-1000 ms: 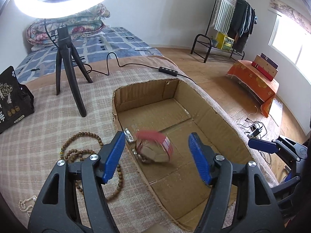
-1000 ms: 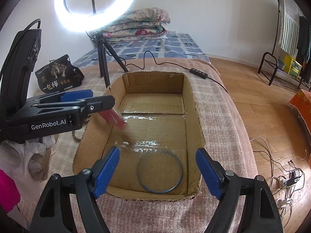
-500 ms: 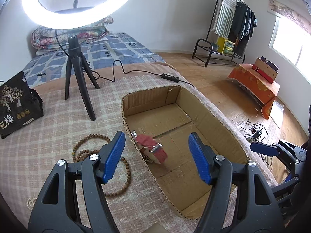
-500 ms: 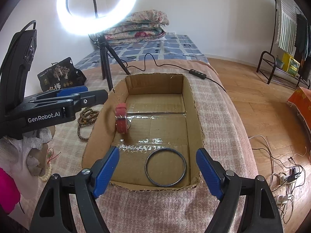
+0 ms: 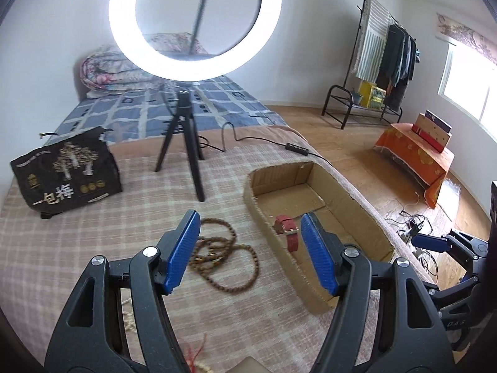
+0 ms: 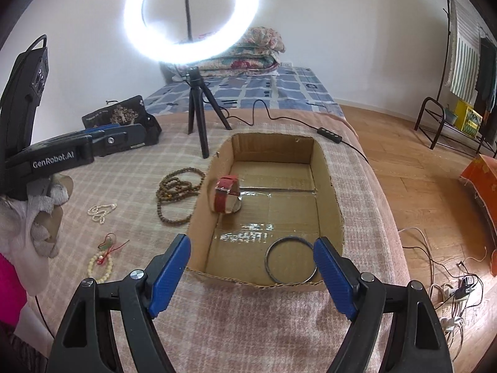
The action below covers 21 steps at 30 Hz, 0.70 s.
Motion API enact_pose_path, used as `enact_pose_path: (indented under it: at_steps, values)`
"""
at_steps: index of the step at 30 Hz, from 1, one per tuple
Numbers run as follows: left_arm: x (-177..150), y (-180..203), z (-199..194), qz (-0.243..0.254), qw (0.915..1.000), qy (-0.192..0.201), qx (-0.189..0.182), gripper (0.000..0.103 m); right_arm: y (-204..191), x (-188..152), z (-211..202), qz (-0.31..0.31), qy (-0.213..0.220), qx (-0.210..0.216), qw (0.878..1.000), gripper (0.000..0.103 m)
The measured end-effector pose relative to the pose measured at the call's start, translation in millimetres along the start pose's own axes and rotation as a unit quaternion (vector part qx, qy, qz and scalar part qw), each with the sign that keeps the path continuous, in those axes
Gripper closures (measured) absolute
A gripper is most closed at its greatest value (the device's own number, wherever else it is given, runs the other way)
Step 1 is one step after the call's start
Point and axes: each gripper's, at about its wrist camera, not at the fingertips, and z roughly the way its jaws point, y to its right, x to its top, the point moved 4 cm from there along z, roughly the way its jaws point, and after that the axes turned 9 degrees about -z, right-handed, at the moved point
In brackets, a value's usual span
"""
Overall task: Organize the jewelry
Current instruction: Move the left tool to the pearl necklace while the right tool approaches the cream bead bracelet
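Bedroom daylight and a glowing ring light [image 6: 191, 15] frame a bed spread with a pink checked blanket [image 6: 279, 317], where the cardboard box [image 6: 337, 205] now holds two pieces: the red-strapped watch [image 6: 227, 194], which a second ago was blurred mid-drop, stands settled against the box's left wall, and the dark bangle [image 6: 291, 261] lies flat at the near end. Your left gripper [image 5: 247, 253] has pulled back and up, jaws spread and empty; your right gripper [image 6: 252, 276] hovers before the box, likewise spread wide. Still outside lie the wooden bead necklace [image 6: 175, 191], a pearl strand [image 6: 102, 210] and a beaded bracelet with red cord [image 6: 102, 259]. Readable: "GenRobot.AI" on the left gripper's body; "一包梅" on the black bag [image 5: 66, 178].
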Motion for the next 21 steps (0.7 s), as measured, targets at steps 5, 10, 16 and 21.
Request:
enact_pose_path:
  at_steps: [5,10,16,21]
  values:
    - [-1.4,-33.9,-31.3,-0.008,0.9997,0.013,0.017,0.034,-16.7,1.8,-9.8,-0.011,0.005,0.009,1.000,0.020]
    - [-11.4,-63.0,-55.0,-0.013,0.9991,0.016,0.038,0.034,-34.8,2.2,-9.0,-0.020,0.002,0.024,1.000,0.020]
    - [-34.8,-95.5,-70.6,-0.006,0.9979,0.003,0.065,0.034,-59.2,0.5,-3.1,-0.033,-0.006,0.048,0.998,0.020]
    - [-54.4,-118.4,-72.4,-0.006,0.9967,-0.012,0.080,0.034,-84.2,-6.3,9.1,-0.047,-0.021,0.067,0.996,0.020]
